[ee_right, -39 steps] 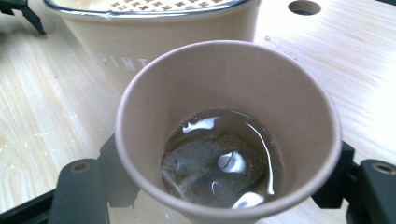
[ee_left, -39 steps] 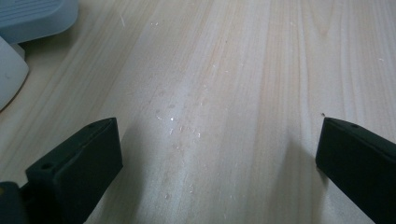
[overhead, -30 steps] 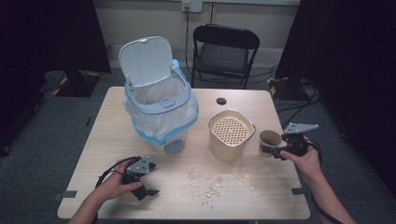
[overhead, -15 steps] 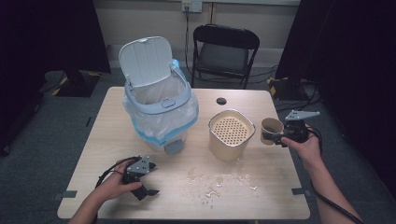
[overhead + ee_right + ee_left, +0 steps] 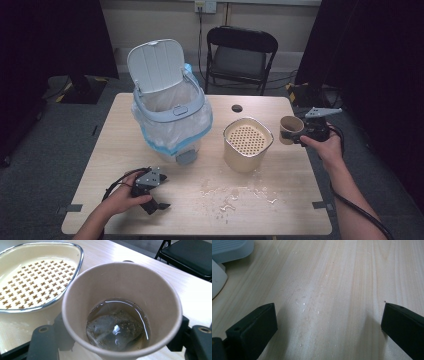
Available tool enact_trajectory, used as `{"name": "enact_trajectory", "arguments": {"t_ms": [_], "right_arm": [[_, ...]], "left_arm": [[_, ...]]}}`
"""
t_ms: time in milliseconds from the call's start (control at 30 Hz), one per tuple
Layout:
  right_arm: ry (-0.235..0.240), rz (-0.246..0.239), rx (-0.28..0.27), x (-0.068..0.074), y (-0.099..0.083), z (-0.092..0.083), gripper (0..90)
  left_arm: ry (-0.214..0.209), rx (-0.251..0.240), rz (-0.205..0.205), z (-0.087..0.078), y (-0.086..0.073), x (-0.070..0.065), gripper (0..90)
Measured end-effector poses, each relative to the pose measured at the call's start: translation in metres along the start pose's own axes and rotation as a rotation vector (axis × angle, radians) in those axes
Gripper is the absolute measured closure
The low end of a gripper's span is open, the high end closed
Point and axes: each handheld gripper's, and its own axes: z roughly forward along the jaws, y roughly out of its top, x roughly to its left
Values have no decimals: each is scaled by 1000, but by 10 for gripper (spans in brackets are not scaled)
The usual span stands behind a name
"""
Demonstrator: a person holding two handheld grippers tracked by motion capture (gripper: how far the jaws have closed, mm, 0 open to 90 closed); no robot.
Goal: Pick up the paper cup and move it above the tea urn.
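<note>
Pale wooden table (image 5: 280, 210) under both hands: the right gripper (image 5: 300, 136) clamps a paper cup (image 5: 290, 129) holding brown liquid and a tea bag (image 5: 112, 331), lifted just beside the strainer tub (image 5: 247, 144). Spilled drops (image 5: 232, 196) lie before the left gripper (image 5: 159, 206), resting wide open, clear of the lined bin (image 5: 170, 115).
</note>
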Motion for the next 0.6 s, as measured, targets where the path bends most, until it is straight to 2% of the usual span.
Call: {"name": "enact_trajectory", "arguments": {"t_ms": [233, 300, 600], "right_arm": [[-16, -15, 0, -6, 14, 1, 281], [-10, -11, -17, -7, 19, 1, 281], [-7, -45, -16, -5, 36, 9, 281]], "left_arm": [[0, 0, 0, 0, 0, 0, 0], [0, 0, 0, 0, 0, 0, 0], [0, 0, 0, 0, 0, 0, 0]]}}
